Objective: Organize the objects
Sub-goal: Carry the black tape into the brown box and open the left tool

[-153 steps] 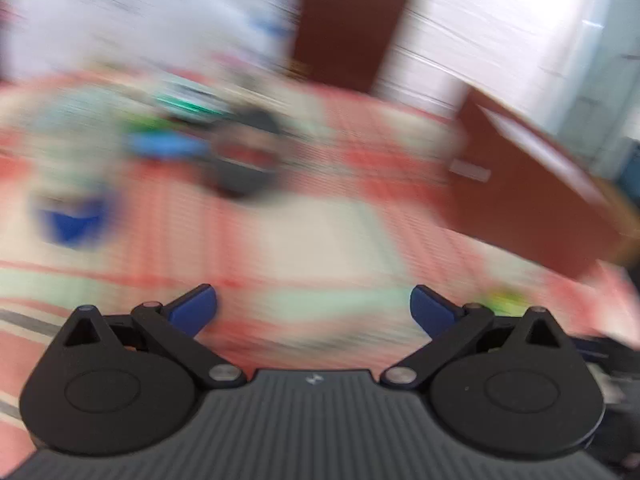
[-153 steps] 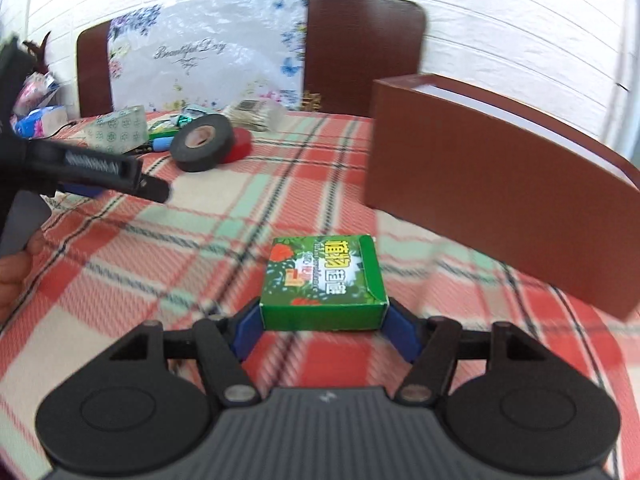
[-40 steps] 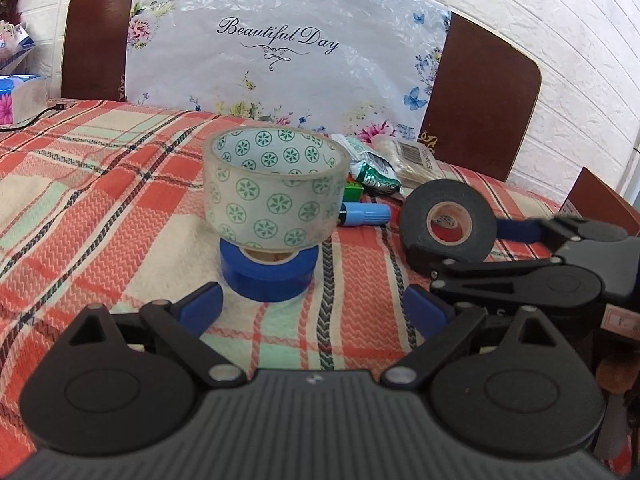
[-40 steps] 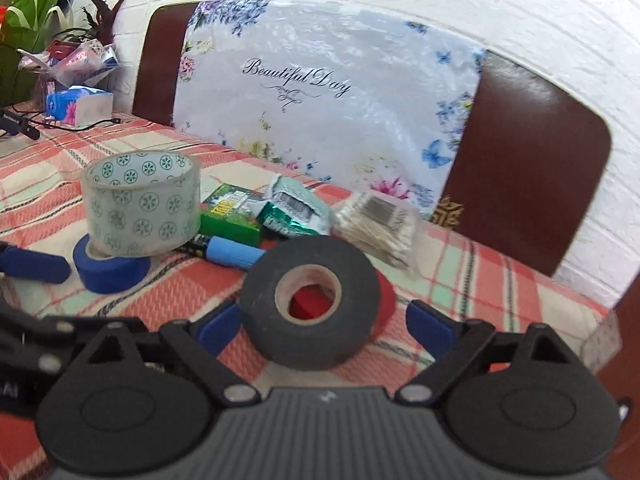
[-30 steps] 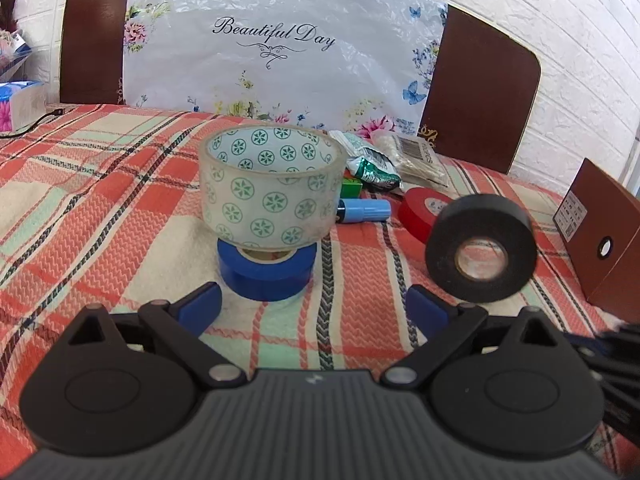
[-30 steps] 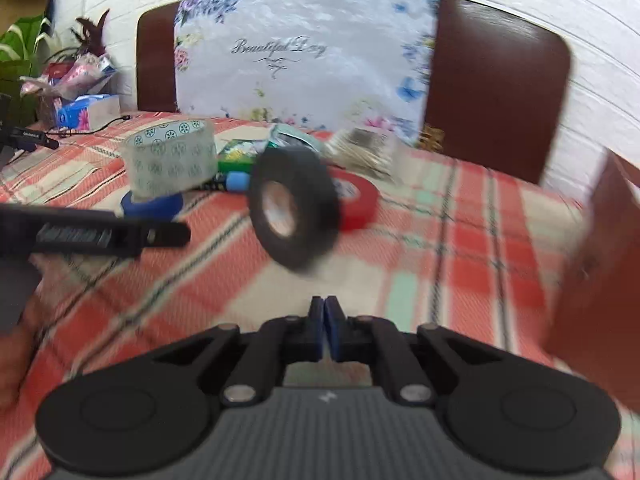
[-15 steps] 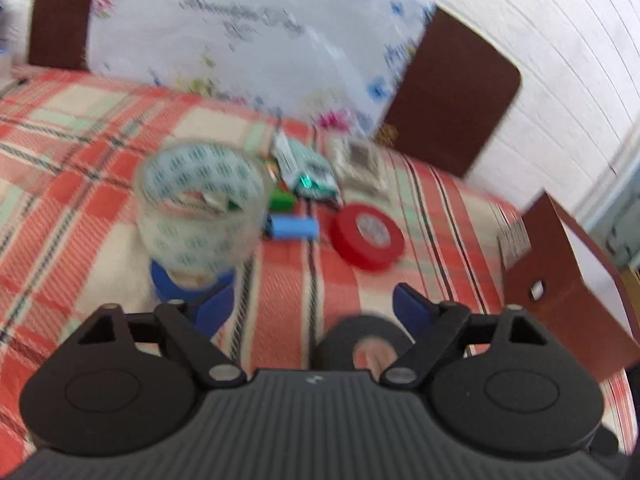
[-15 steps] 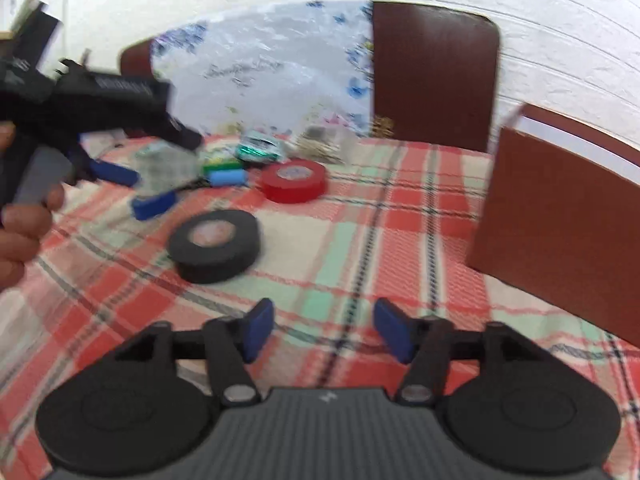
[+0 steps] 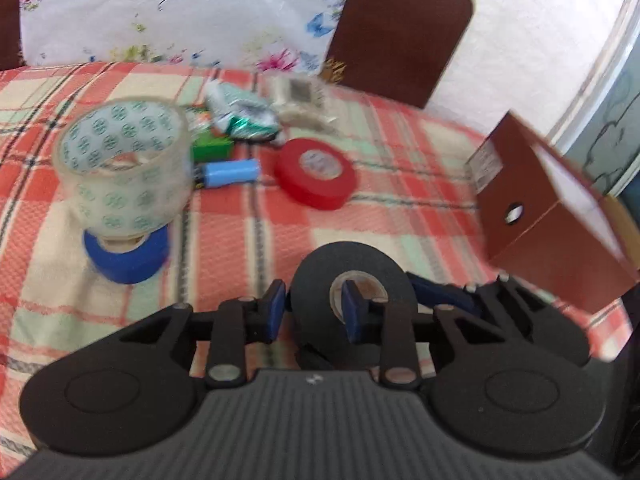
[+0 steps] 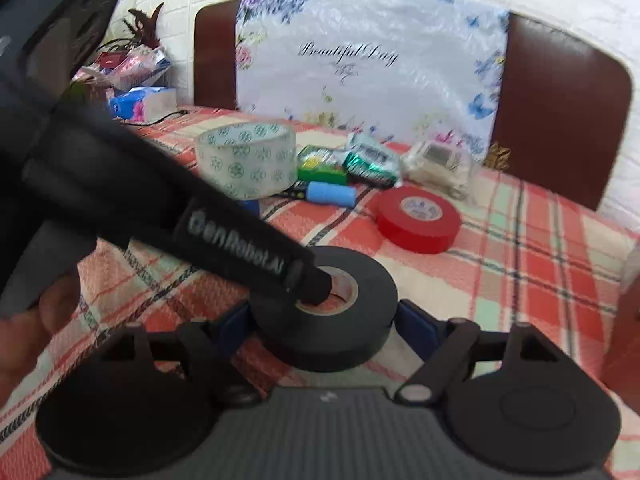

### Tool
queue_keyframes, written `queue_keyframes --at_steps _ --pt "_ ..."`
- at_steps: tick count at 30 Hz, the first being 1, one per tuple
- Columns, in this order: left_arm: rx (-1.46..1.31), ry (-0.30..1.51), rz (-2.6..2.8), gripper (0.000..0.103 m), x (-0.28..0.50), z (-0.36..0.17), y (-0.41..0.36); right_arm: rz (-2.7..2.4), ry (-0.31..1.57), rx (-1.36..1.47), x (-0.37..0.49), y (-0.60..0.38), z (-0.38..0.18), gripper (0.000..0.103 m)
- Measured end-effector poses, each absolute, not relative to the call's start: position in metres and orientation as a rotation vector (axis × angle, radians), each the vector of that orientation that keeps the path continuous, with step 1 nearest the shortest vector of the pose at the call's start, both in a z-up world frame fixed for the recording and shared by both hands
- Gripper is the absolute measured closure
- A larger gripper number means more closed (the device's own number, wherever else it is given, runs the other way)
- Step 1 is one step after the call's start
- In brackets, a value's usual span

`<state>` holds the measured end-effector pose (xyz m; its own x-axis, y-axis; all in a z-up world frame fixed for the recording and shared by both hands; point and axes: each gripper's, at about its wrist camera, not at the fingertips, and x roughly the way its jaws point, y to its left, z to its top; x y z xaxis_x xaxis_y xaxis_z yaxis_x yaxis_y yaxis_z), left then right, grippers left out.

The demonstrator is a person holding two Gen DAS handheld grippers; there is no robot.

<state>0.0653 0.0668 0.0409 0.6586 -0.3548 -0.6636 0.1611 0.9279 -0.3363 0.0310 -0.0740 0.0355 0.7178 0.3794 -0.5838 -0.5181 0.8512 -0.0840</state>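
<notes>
A black tape roll (image 9: 352, 300) (image 10: 324, 312) lies flat on the plaid tablecloth. My left gripper (image 9: 312, 308) is shut on its near-left wall, one finger inside the core and one outside. My right gripper (image 10: 326, 326) has its jaws spread wide around the same roll, a pad close on each side; whether they touch it I cannot tell. A red tape roll (image 9: 316, 174) (image 10: 418, 218) lies behind it. A clear patterned tape roll (image 9: 122, 166) (image 10: 246, 158) sits on a blue tape roll (image 9: 126, 252).
A brown box (image 9: 548, 216) stands at the right. A blue cylinder (image 9: 228, 172), a green box (image 9: 212, 148), foil packets (image 9: 244, 116) and a cotton swab pack (image 9: 300, 100) lie behind the tapes. A floral bag (image 10: 360, 64) leans on the chairs.
My left gripper has dropped onto the black roll and shut on its wall. My right gripper has moved in from further back and now straddles the same roll.
</notes>
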Motion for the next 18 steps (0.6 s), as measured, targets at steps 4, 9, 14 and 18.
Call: queue_keyframes --at_steps 4,9,14,18 --pt "-0.223 0.669 -0.43 0.071 0.06 0.082 0.021 0.365 0.422 -0.248 0.001 -0.107 0.058 0.023" --pt "-0.132 0.548 -0.59 0.07 0.078 0.129 -0.065 0.131 0.222 -0.279 -0.012 -0.166 0.097 0.023" --pt "-0.043 0.551 -0.662 0.07 0.105 0.129 -0.145 -0.044 0.212 -0.211 0.008 -0.234 0.109 0.023" --pt "-0.004 0.603 -0.646 0.07 0.123 0.109 -0.18 -0.093 0.279 -0.128 0.031 -0.275 0.096 0.023"
